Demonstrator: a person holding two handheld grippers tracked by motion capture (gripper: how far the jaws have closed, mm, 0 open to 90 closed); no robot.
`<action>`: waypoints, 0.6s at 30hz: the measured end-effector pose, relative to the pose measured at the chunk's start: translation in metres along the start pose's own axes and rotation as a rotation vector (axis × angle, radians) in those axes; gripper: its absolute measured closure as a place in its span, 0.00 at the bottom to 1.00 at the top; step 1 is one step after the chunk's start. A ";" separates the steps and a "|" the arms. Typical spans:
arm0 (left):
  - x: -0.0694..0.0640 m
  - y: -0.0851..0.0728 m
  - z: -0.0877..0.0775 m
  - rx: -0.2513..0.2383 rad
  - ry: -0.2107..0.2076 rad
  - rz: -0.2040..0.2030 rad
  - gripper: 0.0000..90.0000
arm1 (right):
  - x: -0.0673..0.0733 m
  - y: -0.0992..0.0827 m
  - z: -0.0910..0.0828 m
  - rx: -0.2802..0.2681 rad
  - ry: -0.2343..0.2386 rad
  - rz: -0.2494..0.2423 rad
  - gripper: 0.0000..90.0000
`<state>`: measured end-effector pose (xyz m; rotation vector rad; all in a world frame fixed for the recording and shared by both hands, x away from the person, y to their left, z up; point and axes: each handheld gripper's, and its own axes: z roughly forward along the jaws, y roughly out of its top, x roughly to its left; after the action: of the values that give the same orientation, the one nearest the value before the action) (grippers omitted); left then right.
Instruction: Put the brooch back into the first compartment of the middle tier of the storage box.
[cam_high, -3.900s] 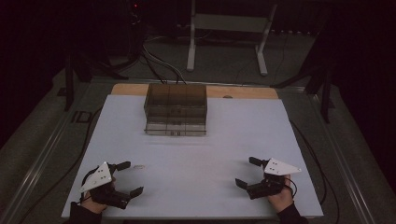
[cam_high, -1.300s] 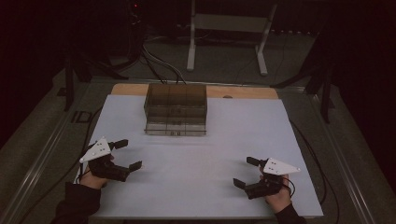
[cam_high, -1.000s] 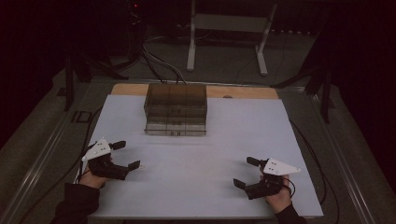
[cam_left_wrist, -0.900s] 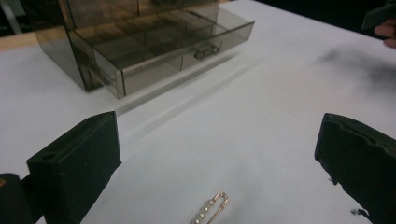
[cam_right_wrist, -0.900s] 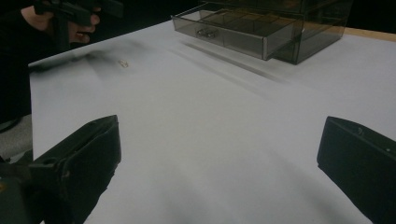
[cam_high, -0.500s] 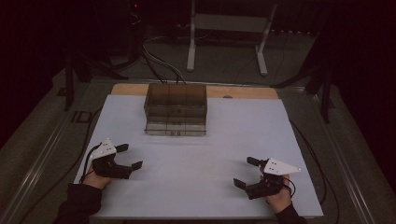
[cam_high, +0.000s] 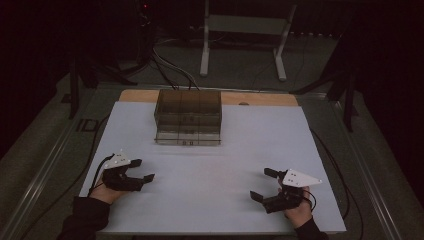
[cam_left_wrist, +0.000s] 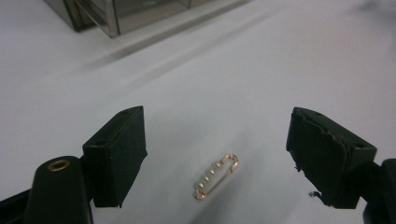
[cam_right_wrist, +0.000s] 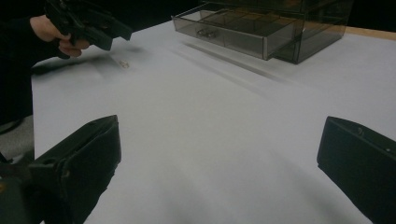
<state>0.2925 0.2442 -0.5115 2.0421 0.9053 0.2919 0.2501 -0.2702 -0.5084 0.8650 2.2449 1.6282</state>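
Judging by the layout, little is done yet. On the desk (cam_high: 220, 165), the smoky plastic drawer box (cam_high: 188, 116) stands by the far edge with its lowest drawer (cam_right_wrist: 233, 32) pulled out. Right tongs (cam_high: 265, 185) rest apart and empty near the near right corner. Left tongs (cam_left_wrist: 215, 158), toward the near left corner, have just been closing around the small gold pin (cam_left_wrist: 216, 176), which lies flat between the jaws, not yet touched. Gripping, lifting and presumably stowing it remain.

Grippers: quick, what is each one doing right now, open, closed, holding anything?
Left gripper: open, jaws just been closing around a small gold pin, not touching it.
Right gripper: open, holding nothing.
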 end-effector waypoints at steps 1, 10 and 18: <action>0.000 0.000 0.001 0.010 -0.007 0.003 0.25 | 0.000 0.000 0.000 0.000 -0.001 -0.006 0.00; -0.003 -0.003 0.006 0.061 -0.016 0.025 0.46 | 0.000 0.000 0.000 0.003 0.003 -0.002 0.00; -0.003 -0.004 0.010 0.086 -0.027 0.050 0.65 | 0.000 0.000 0.000 0.005 0.002 -0.006 0.00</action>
<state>0.2934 0.2376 -0.5206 2.1449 0.8642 0.2555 0.2498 -0.2696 -0.5087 0.8578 2.2517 1.6228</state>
